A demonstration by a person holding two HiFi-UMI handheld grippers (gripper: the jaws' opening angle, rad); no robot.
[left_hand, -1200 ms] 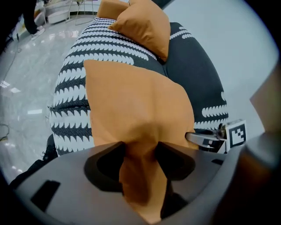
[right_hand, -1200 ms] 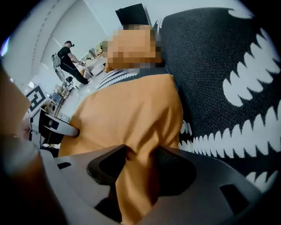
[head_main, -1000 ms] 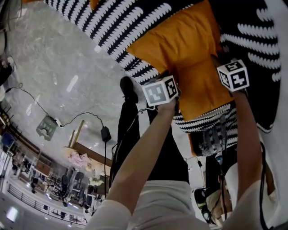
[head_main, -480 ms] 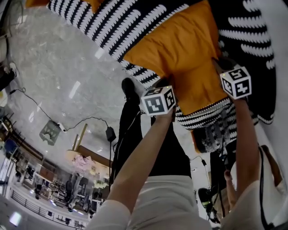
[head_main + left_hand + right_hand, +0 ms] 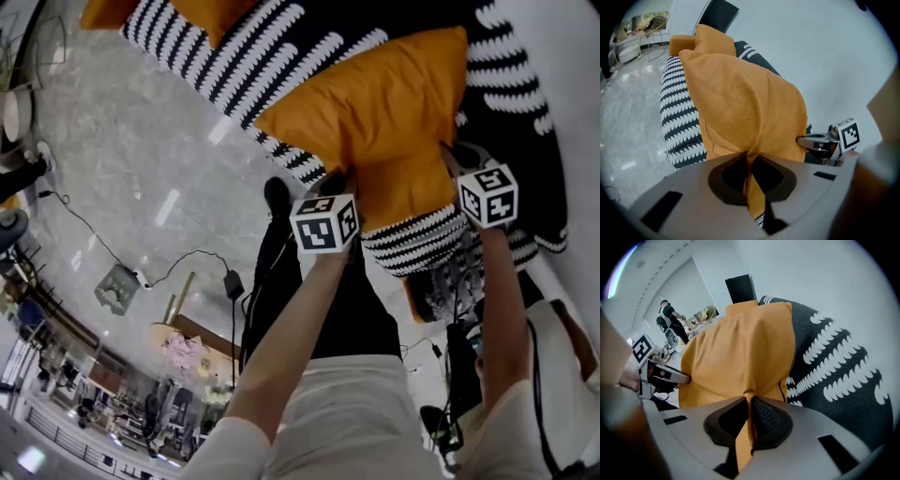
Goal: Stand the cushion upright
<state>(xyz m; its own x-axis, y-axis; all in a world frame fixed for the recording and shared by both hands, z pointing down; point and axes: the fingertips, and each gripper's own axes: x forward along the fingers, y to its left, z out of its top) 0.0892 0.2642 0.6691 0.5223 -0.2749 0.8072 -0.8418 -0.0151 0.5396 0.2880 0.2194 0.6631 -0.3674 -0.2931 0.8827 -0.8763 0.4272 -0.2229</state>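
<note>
My left hand-held gripper and right hand-held gripper both pinch the orange cushion's near edge tight, holding it above the striped sofa to tip it upright.

No words, brands, numbers or signs readable in any view.

Only printed marks seen:
- left cube, on the left gripper: black-and-white square code patterns on its faces. Blocky shapes, not letters or digits.
- right cube, on the right gripper: same kind of pattern. One face also shows in the left gripper view.

Far clutter in the head view is too small and blurred to read.
</note>
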